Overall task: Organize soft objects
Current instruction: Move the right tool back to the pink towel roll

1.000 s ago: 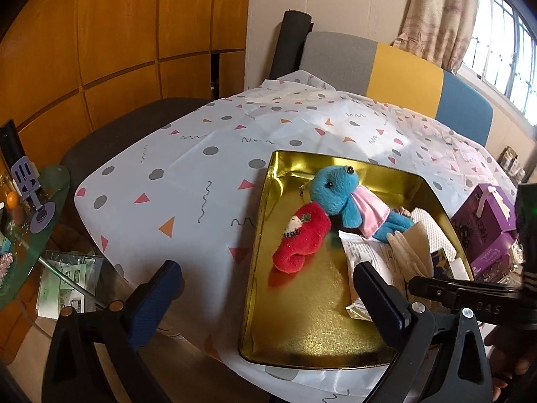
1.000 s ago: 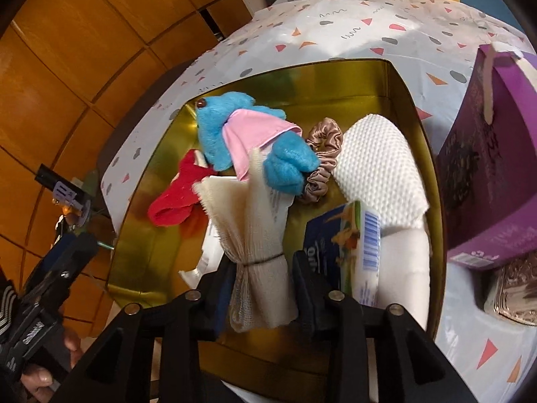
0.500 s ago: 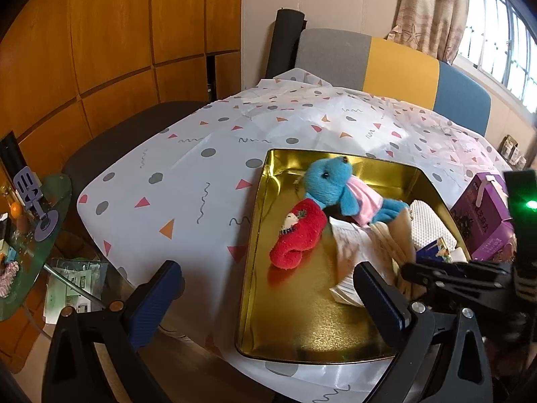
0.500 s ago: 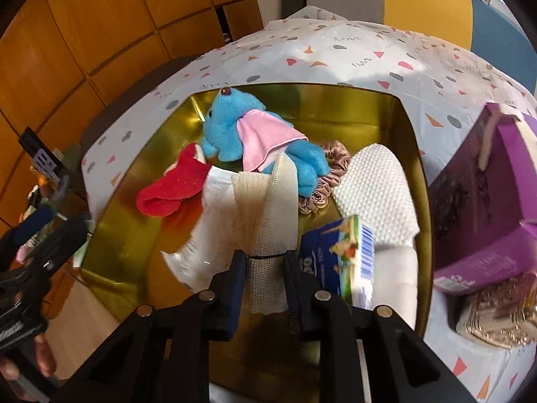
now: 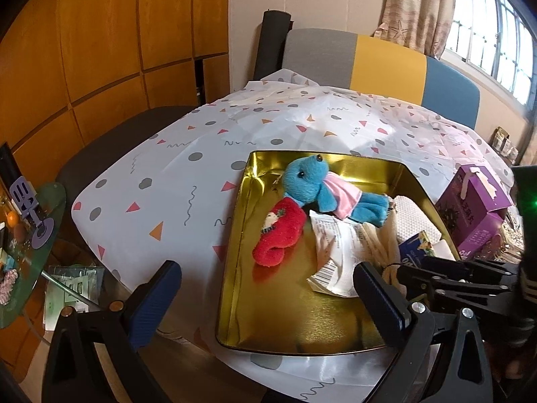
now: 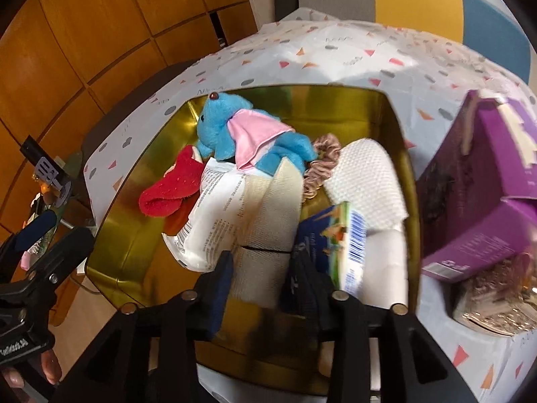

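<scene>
A gold tray [image 5: 235, 268] [image 6: 127, 245] holds a blue plush toy with a pink cloth [image 5: 308, 184] [image 6: 228, 131], a red sock [image 5: 282, 235] [image 6: 171, 188], a white packet [image 5: 335, 248] [image 6: 214, 221], a pink scrunchie [image 6: 319, 168], a white waffle cloth [image 6: 365, 181] and a blue carton [image 6: 342, 235]. My right gripper [image 6: 261, 268] is shut on a cream gauze cloth bundle [image 6: 268, 221] [image 5: 382, 245] above the tray. My left gripper [image 5: 265, 299] is open and empty at the tray's near left corner.
A purple box [image 5: 476, 208] [image 6: 486, 181] stands right of the tray on the patterned tablecloth [image 5: 167, 184]. A glass side table [image 5: 30, 248] with clutter is at the left. A chair [image 5: 369, 57] stands behind the table.
My right gripper has drawn back toward the tray's near edge with the cream cloth bundle. The left gripper has barely moved.
</scene>
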The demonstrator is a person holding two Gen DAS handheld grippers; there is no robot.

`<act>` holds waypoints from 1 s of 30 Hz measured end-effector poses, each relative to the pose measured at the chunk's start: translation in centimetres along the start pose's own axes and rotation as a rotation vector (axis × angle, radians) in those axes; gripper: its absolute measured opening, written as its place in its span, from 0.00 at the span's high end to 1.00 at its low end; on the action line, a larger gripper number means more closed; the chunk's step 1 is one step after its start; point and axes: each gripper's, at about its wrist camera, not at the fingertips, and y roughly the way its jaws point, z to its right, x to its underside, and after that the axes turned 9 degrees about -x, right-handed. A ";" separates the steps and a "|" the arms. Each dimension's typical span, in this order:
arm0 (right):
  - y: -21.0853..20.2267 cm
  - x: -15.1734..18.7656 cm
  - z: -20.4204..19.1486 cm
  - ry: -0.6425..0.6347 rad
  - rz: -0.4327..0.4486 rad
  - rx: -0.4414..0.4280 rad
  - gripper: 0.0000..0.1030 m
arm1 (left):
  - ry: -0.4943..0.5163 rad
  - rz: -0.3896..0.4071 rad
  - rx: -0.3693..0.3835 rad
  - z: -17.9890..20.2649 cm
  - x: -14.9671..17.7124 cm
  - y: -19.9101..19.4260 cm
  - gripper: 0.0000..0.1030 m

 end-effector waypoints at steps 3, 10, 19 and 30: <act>-1.6 0.5 -0.3 -0.029 0.035 0.015 0.59 | 0.009 0.005 0.007 0.4 -0.1 -0.3 0.00; -4.9 1.0 -0.7 -0.075 0.111 0.056 0.59 | 0.046 0.020 0.028 1.8 -0.2 -1.3 0.00; -10.1 2.2 1.3 -0.084 0.211 0.084 0.59 | 0.114 0.068 0.090 4.4 -0.4 -3.3 0.00; -17.3 4.8 10.8 0.088 0.317 0.228 0.58 | 0.198 0.207 0.244 8.9 -1.6 -7.4 0.00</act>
